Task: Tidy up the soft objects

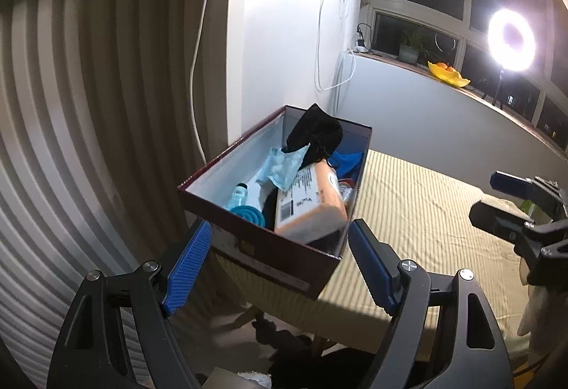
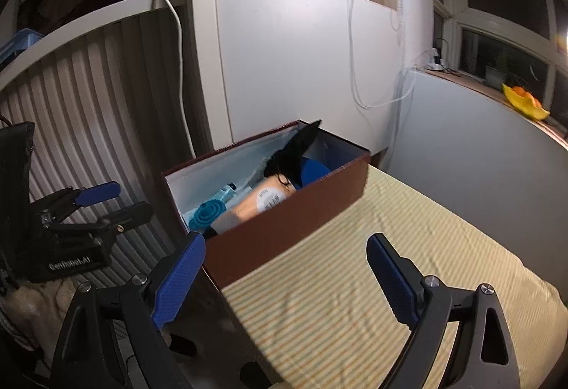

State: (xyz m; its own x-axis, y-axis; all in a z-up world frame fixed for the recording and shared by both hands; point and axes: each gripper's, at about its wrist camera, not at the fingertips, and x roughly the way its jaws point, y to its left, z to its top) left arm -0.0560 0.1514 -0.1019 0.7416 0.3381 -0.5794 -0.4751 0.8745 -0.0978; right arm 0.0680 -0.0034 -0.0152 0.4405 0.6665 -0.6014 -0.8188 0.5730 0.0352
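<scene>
Soft objects like the black cloth (image 1: 314, 131) and blue mask (image 1: 284, 165) sit in the maroon box (image 1: 262, 247) at the striped table's (image 1: 426, 222) left corner. Left gripper (image 1: 278, 268) and right gripper (image 2: 285, 277) are both spread wide, holding nothing.

My left gripper (image 1: 278, 264) and right gripper (image 2: 284, 279) have black frames, ribbed blue pads, silver screws, "GenRobot.AI" lettering.

Maroon box (image 1: 269, 247) on table corner, open; black cloth (image 1: 314, 133), blue mask (image 1: 285, 167) inside (piled w/ misc).
</scene>
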